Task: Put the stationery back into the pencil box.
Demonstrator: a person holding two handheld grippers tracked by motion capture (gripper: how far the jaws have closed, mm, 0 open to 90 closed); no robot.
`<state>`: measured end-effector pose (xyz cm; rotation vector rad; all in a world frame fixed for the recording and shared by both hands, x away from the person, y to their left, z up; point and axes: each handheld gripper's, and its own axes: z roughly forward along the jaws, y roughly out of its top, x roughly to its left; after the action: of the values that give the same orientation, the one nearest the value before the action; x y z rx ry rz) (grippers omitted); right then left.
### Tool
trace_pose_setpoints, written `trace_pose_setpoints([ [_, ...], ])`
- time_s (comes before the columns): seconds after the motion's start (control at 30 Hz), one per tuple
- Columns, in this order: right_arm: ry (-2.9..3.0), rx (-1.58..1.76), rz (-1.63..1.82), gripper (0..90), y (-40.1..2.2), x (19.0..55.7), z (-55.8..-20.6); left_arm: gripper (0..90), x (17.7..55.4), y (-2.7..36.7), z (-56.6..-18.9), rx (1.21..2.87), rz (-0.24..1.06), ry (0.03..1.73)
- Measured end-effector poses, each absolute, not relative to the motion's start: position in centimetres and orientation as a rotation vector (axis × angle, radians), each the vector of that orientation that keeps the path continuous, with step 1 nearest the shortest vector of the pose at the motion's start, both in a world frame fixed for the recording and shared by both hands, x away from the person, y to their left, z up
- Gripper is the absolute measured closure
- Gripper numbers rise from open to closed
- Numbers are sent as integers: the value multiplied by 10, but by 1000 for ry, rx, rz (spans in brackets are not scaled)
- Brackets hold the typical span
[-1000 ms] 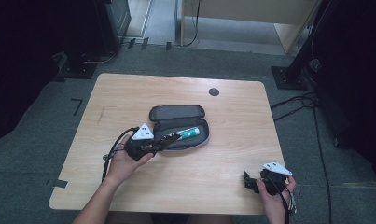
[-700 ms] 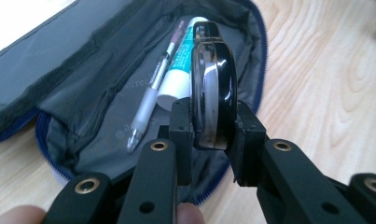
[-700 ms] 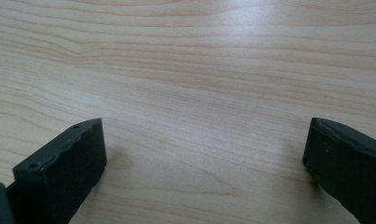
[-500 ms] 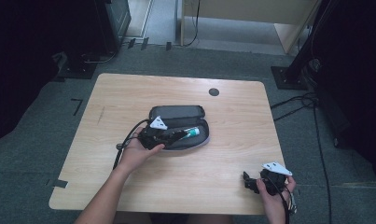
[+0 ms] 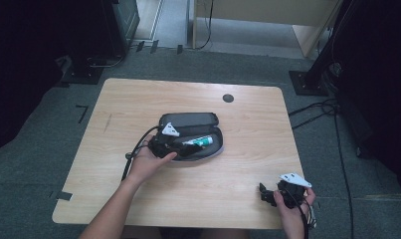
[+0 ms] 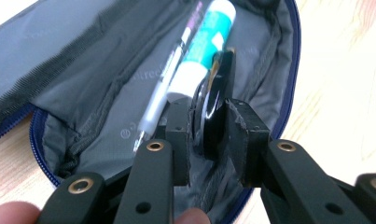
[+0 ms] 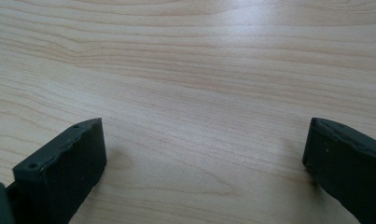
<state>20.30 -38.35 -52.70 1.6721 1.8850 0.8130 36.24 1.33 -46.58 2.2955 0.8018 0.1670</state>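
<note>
A dark grey pencil case (image 5: 208, 152) with a blue zip lies unzipped at the table's middle, its lid (image 5: 188, 119) folded back. Inside lie a white-and-teal tube (image 5: 200, 142) and a clear pen (image 6: 167, 79); in the left gripper view the tube (image 6: 202, 46) lies just past the jaws. My left gripper (image 5: 180, 147) reaches into the case from the left. Its jaws (image 6: 209, 121) are shut on a flat glossy black object (image 6: 220, 88), held on edge inside the case (image 6: 83, 121). My right gripper (image 5: 263, 194) rests near the front right edge, open over bare wood (image 7: 204, 154).
The wooden table (image 5: 138, 99) has a black round grommet (image 5: 228, 98) at the back. A cable (image 5: 133, 154) trails from the left gripper toward the front left. Dark stands and cables sit on the floor around the table.
My left hand has moved right, from beside the case's left end to over its open compartment, carrying the black object. The right hand has stayed where it was.
</note>
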Motion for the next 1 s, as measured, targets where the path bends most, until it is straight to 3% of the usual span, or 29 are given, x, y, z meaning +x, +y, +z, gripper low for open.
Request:
trace_pose_setpoints([
  [0.47,1885,1672,812,0,-383,203,-527,744,363,1,-465,2318,348,829],
  [0.57,1886,1671,813,0,-383,203,-527,672,360,0,-464,2305,313,798],
  [0.73,1886,1671,812,0,-383,203,-527,625,363,8,-458,2157,147,827],
  [1.0,1886,1672,813,0,-383,203,-527,585,359,-5,-471,2265,232,841],
])
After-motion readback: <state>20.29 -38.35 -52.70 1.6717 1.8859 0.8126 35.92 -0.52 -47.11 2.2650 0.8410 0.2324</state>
